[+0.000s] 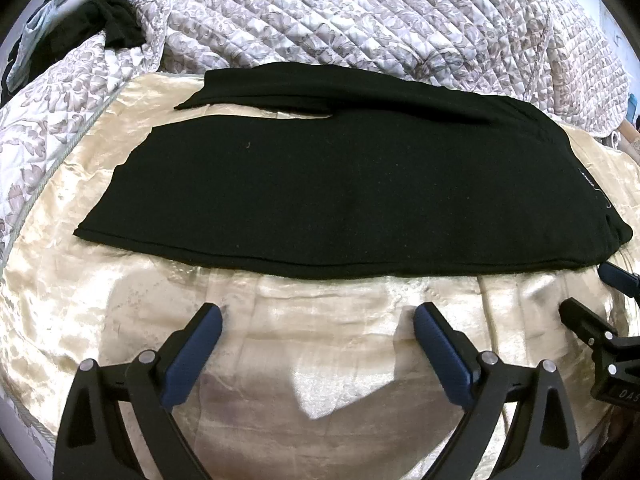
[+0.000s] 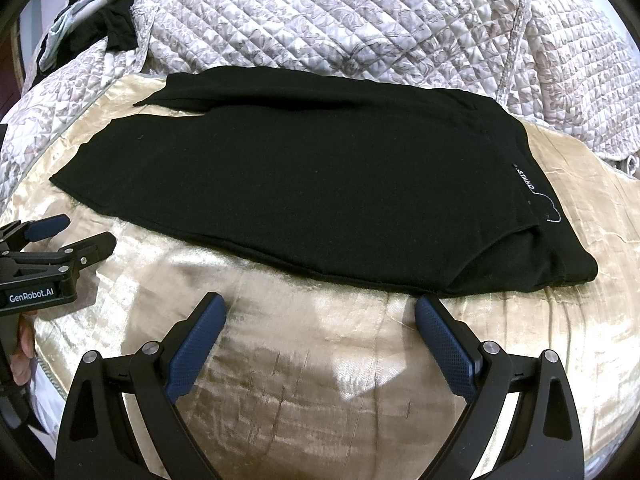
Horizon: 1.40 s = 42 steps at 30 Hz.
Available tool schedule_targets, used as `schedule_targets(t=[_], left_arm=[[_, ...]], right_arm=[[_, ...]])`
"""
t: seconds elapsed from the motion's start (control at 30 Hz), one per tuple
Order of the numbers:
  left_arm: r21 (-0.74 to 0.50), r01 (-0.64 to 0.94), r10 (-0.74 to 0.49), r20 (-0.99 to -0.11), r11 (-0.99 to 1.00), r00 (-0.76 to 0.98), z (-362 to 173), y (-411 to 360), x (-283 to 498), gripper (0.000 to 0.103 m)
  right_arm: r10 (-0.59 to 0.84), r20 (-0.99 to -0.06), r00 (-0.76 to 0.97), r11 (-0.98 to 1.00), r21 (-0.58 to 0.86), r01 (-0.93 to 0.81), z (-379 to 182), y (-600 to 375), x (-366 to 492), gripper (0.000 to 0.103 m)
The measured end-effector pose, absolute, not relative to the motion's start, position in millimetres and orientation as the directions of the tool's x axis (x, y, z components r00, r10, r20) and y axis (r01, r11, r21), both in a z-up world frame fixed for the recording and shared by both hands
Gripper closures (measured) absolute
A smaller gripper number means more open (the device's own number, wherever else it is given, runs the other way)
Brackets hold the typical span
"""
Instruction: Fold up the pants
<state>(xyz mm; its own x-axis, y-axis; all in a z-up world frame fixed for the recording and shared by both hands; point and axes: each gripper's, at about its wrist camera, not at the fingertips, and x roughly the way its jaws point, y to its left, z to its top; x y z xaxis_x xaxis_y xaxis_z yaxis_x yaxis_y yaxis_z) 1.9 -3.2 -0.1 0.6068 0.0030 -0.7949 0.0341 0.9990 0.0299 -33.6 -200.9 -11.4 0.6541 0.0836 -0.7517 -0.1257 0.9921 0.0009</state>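
right wrist view: white waistband lettering readable, blurred in left | black pants point(image 2: 312, 184) flat just beyond left tongs point(image 1: 318, 316) and right tongs point(image 2: 320, 312) | both spread, empty

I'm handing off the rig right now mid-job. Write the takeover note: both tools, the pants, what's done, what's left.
Left tool: open, empty, over the gold bedspread short of the pants' near edge.
Right tool: open, empty, beside it near the waistband end.
Black pants: flat on the bedspread, legs lying one on the other, waistband to the right, hems to the left.
Done: lengthwise fold, apparently.
Left: fold hems toward waistband, probably.
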Motion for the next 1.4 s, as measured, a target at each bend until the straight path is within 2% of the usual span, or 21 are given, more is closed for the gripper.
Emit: schedule_targets(t=[1.4], left_arm=[[0.031, 0.036, 0.003, -0.793, 0.999, 0.61, 0.0, -5.8, -0.2, 0.004]], right_arm=[[0.086, -0.753, 0.652, 0.992, 0.004, -0.126, -12.5, -202.1, -33.5, 0.007]])
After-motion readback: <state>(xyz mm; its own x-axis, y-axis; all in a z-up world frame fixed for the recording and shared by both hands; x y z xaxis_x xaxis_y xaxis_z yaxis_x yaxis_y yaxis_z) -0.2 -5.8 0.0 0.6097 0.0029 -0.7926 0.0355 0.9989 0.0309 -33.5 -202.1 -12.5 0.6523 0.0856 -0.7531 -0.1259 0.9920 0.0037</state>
